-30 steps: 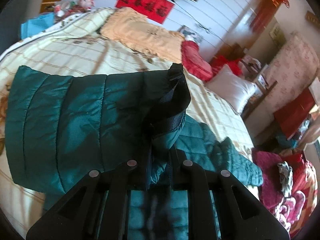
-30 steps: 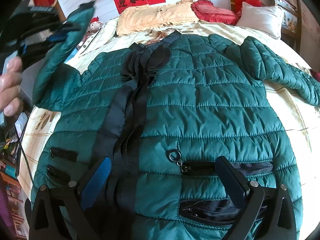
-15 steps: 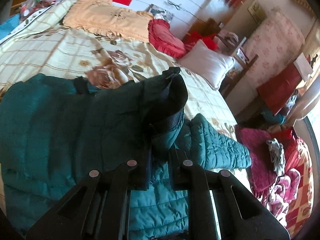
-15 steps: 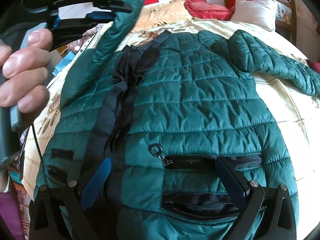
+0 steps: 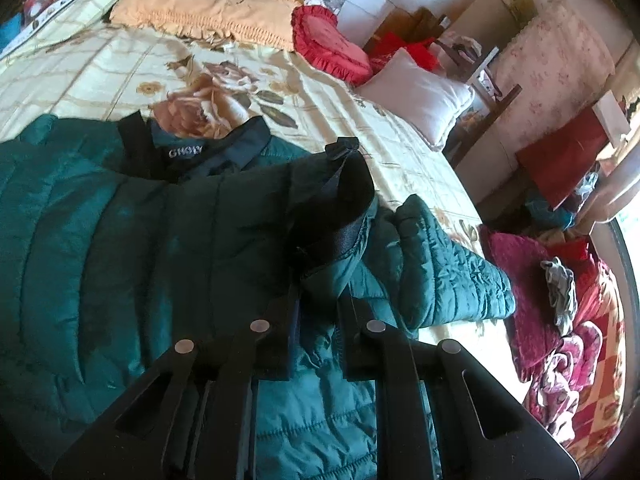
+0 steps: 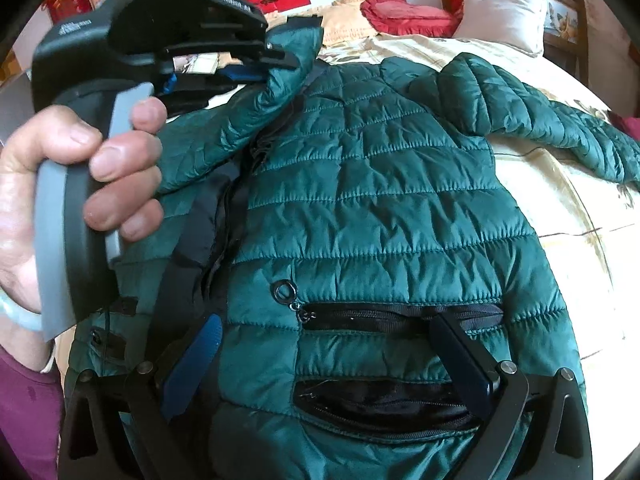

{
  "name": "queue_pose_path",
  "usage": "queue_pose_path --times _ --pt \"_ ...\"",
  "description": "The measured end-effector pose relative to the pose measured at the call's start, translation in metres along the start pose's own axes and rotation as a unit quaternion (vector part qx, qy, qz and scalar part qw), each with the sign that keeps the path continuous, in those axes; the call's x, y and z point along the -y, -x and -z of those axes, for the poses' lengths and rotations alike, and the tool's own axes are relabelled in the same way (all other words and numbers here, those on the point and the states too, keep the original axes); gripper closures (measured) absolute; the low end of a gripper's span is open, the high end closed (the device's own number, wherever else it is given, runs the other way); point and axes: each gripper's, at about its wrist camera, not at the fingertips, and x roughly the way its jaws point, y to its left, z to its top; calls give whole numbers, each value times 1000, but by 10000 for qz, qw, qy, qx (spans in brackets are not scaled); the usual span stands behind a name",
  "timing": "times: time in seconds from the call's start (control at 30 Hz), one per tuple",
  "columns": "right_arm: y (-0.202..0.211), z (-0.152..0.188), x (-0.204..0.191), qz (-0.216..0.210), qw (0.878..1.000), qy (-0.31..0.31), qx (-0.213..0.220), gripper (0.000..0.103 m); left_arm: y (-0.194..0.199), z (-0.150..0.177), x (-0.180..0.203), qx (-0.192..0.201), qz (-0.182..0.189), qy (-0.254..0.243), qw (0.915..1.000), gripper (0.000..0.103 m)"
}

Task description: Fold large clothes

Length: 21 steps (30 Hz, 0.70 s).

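A dark green quilted jacket (image 6: 380, 200) lies front up on the bed, its black zip placket (image 6: 224, 216) running down the left. My left gripper (image 6: 276, 64), held in a person's hand (image 6: 80, 184), is shut on the cuff end of one sleeve (image 6: 240, 120) and holds it lifted over the jacket's chest. In the left wrist view the black-lined cuff (image 5: 344, 200) stands up from the shut left gripper (image 5: 316, 312). The other sleeve (image 6: 560, 128) lies spread out to the right. My right gripper (image 6: 328, 356) hangs open over the pocket zips (image 6: 400, 314), holding nothing.
The bed has a cream floral cover (image 5: 280, 80). At its head lie an orange pillow (image 5: 208, 8), a red heart cushion (image 5: 332, 48) and a white pillow (image 5: 420, 92). Red and pink blankets (image 5: 560, 320) and furniture crowd the floor beside the bed.
The left gripper has carried the sleeve across from the bed's left edge and lower, over the jacket's chest. The right gripper has stayed open above the pockets.
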Motion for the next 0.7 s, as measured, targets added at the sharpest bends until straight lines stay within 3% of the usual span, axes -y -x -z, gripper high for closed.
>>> queue_pose_path --times 0.1,0.17,0.23,0.3,0.5,0.7 --pt "-1 0 0 -5 10000 12 -5 0 -5 0 -6 -65 122 96 9999 89" --pt "-2 0 0 -14 10000 12 -10 0 -8 1 -8 -139 230 149 9995 77" --pt "-1 0 1 -28 10000 -7 -9 0 -9 1 -11 -178 343 270 9989 45" --pt "0 0 1 -27 10000 -16 -14 0 -7 0 -14 -88 386 359 9986 34" --pt "0 2 1 3 10000 27 -63 0 5 -4 -27 -160 304 439 9984 33" --pt "3 -11 6 -175 9997 -95 -117 0 54 -5 -43 197 -691 -211 9972 33"
